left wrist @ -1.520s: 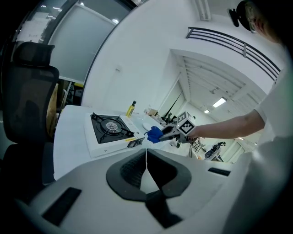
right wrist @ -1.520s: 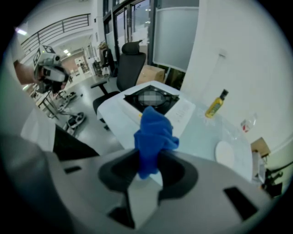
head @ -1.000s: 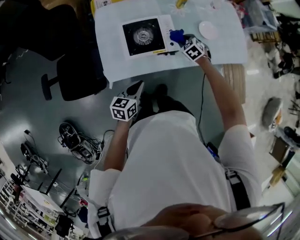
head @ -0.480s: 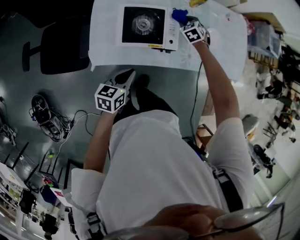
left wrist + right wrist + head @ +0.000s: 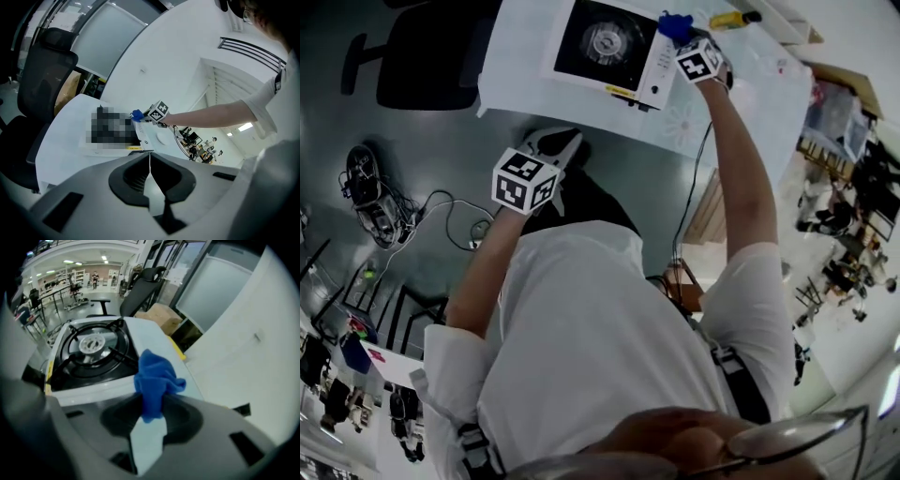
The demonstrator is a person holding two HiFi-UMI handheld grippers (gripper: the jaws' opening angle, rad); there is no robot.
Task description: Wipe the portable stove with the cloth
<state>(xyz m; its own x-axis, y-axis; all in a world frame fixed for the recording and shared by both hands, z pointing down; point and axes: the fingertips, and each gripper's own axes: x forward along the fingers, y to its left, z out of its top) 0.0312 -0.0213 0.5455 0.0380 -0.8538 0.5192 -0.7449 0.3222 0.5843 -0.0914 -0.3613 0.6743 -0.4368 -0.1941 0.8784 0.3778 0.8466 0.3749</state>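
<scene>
Right gripper (image 5: pixel 150 406) clamped on the blue cloth (image 5: pixel 157 376), at the stove's right edge.
Portable stove (image 5: pixel 605 42) sits on the white table (image 5: pixel 741 94) (burner up). Left gripper (image 5: pixel 150 161) has its jaws together on nothing, held off the table's near edge.

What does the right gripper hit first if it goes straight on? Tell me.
Probably the stove: the right gripper, shut on the blue cloth, points at its white top beside the burner, so the cloth would touch first. Depth is unclear.
</scene>
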